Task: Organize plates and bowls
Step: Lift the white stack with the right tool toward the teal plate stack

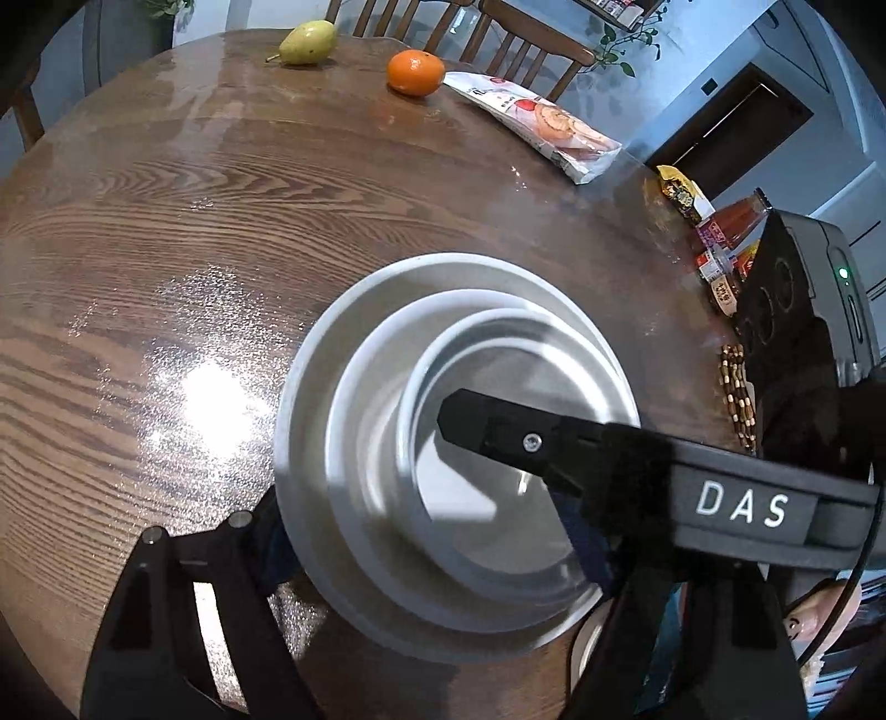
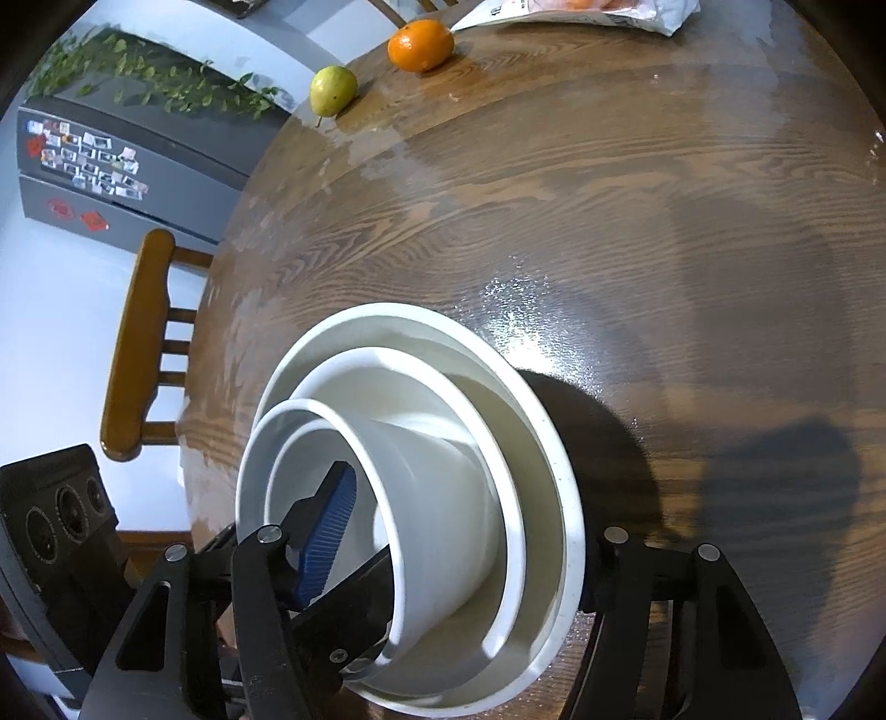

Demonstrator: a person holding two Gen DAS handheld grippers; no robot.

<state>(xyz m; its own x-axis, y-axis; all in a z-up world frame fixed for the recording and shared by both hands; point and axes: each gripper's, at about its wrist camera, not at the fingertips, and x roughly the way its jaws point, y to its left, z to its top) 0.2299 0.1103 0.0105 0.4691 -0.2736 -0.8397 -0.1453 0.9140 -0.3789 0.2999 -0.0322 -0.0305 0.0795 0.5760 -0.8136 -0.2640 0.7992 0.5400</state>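
White dishes sit nested as 1 stack on the round wooden table: a wide plate at the bottom, a shallower dish inside it, and a small bowl on top. In the left wrist view, going left to right, one finger of the left gripper lies outside the plate's near-left rim while the other finger reaches over the stack into the bowl, so the jaws straddle the dishes; whether the pads press on them I cannot tell. This view alone shows the jars and packets at the table's right edge, a string of beads, and a fingertip of the person at lower right. Both views take in the pear, the orange and the snack bag at the far edge. In the right wrist view, left to right, a grey fridge with magnets and a wooden chair appear, seen nowhere in the other view. Here the right gripper has its left finger, with a blue ribbed pad, inside the bowl and its right finger just outside the plate; the stack sits between them, and contact by the pads cannot be told.
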